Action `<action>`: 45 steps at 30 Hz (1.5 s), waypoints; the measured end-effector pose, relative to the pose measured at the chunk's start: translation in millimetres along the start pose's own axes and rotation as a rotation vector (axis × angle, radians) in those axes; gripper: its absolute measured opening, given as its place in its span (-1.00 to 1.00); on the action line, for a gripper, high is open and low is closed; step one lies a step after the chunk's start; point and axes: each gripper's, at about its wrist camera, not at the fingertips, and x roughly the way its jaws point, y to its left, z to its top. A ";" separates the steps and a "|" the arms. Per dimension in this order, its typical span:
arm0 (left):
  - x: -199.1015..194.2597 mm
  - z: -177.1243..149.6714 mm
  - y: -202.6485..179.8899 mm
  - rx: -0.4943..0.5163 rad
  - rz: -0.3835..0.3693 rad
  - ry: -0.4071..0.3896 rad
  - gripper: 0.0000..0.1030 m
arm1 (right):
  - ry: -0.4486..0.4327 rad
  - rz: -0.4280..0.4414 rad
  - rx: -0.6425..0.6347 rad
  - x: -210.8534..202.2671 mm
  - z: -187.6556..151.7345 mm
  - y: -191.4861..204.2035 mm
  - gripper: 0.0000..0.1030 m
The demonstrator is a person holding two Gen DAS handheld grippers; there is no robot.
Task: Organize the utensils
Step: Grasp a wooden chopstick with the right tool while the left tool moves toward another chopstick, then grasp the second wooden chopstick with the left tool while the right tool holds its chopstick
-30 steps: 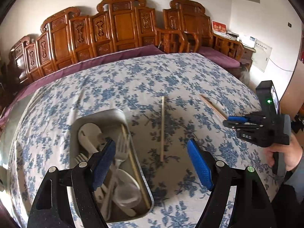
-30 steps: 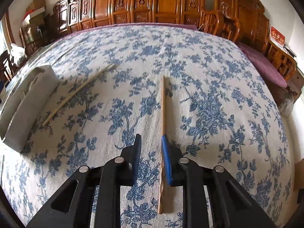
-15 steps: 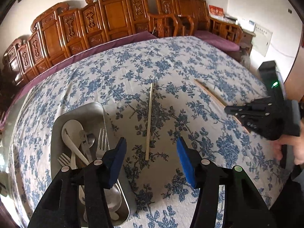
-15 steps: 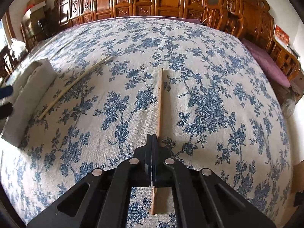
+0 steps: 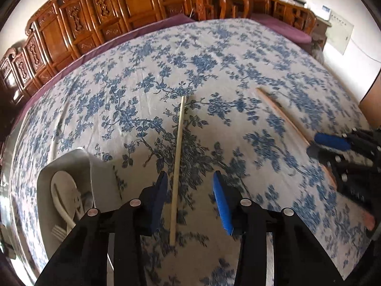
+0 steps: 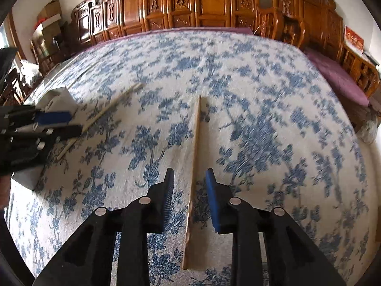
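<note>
Layout: two loose chopsticks lie well apart on the floral tablecloth [image 5: 214, 54], each running near to far, so each gripper can straddle its own stick lengthwise.
Tray: the metal tray [image 5: 102, 176] sits at the near left of the left wrist view, already holding a white spoon [image 5: 63, 190] and a fork [image 5: 58, 232]; I judge it the place where the sticks are meant to end up.
Left gripper [image 5: 190, 200]: fingers apart, a wide gap between them.
Left contact: the pale chopstick [image 5: 177, 162] lies on the cloth between the fingers, much nearer the left finger, possibly just touching it (blur makes that hard to settle); nothing is clamped.
Right gripper [image 6: 189, 199]: fingers apart, a narrower gap than the left pair.
Right contact: the darker chopstick [image 6: 195, 147] runs up the middle of that gap, its near end passing under the gripper; neither pad clearly touches it, and it rests on the cloth.
Why so held: each stick is lined up along the gap, so closing would pinch it across its thin width.
Step, as I judge it: both pairs are set to close; neither stick is lifted yet.
</note>
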 end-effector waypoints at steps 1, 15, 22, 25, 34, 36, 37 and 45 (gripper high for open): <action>2.7 2.4 0.7 0.000 0.004 0.007 -0.27 | 0.002 -0.005 -0.006 1.3 -0.5 0.4 -0.42; 30.0 22.7 2.8 0.006 0.050 0.097 -0.39 | 0.014 0.016 0.009 -0.9 -2.2 -8.7 -0.88; 37.2 19.0 8.6 -0.024 0.023 0.109 -0.51 | -0.052 0.080 0.087 -16.2 1.7 -21.9 -0.88; 37.9 18.5 11.3 -0.033 0.007 0.111 -0.70 | -0.064 0.086 0.091 -19.6 3.1 -22.3 -0.88; 36.3 15.6 11.0 -0.039 -0.036 0.107 -0.92 | -0.073 0.089 0.073 -21.2 5.6 -13.2 -0.88; 28.2 14.8 6.8 -0.017 -0.020 0.084 -0.92 | -0.081 0.089 0.063 -23.7 7.0 -8.6 -0.88; 23.4 15.0 5.5 -0.012 -0.020 0.074 -0.92 | -0.085 0.091 0.058 -24.8 8.0 -6.5 -0.88; -25.7 18.8 0.8 0.009 -0.029 -0.004 -0.92 | -0.149 0.066 -0.003 -48.1 12.3 18.7 -0.88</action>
